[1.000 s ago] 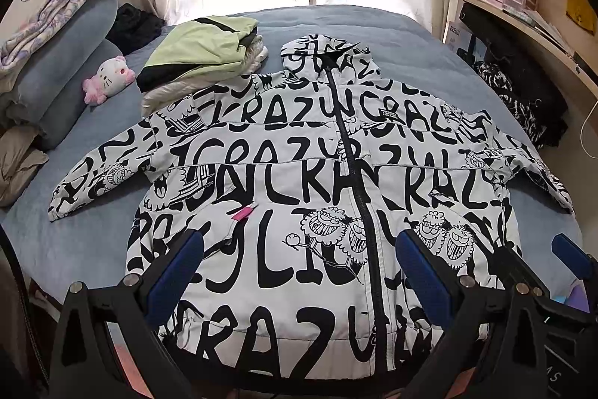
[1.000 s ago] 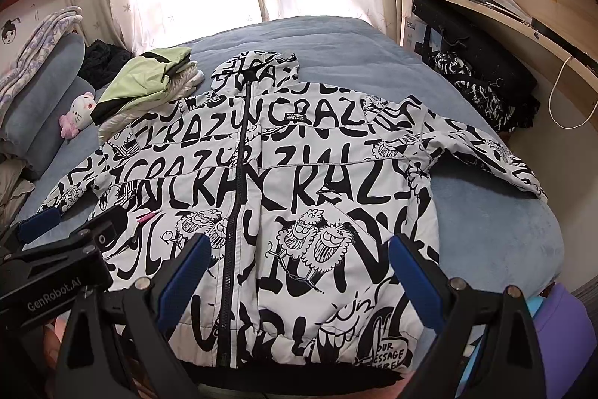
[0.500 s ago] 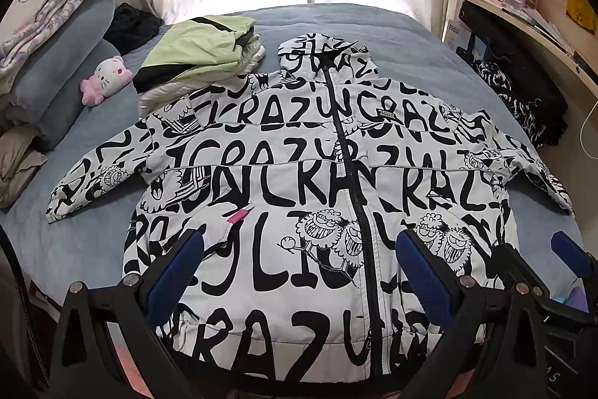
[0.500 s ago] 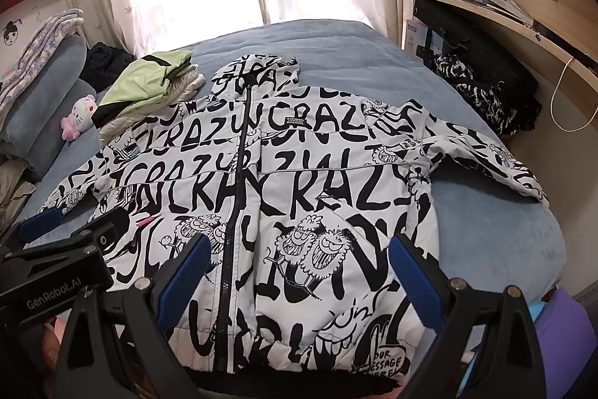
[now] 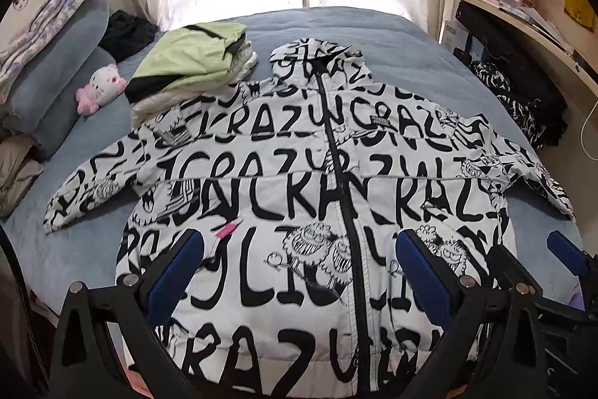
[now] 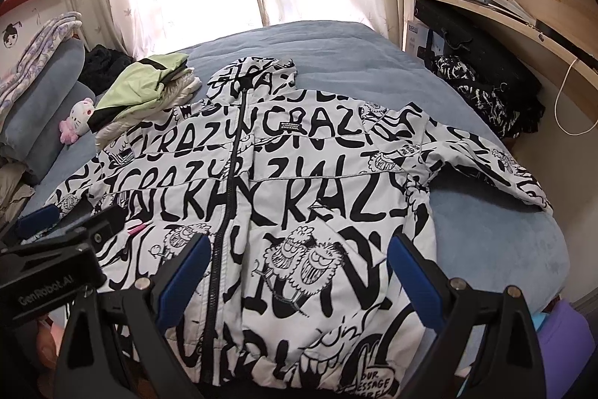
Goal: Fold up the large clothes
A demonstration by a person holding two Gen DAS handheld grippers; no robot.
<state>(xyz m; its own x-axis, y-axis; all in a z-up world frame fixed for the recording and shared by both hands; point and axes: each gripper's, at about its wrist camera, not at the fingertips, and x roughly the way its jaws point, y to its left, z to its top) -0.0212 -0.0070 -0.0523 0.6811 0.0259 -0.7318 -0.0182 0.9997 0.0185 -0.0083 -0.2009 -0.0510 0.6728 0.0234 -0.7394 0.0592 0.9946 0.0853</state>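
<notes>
Left wrist view: white hooded jacket w/ black lettering (image 5: pixel 299 197) lies flat, zipped, on blue bed (image 5: pixel 373 28); left gripper (image 5: pixel 299 272) fingers spread above hem. Right wrist view: right gripper (image 6: pixel 297 275) fingers spread over jacket's lower front, holding nothing.

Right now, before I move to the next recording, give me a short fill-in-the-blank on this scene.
1. The printed jacket lies spread on the ____ with its zip closed.
2. Both the left gripper and the right gripper are ____.
3. The folded green garment lies beside the jacket's ____.
4. The small plush toy is white and ____.

Missing words: bed; open; hood; pink
</notes>
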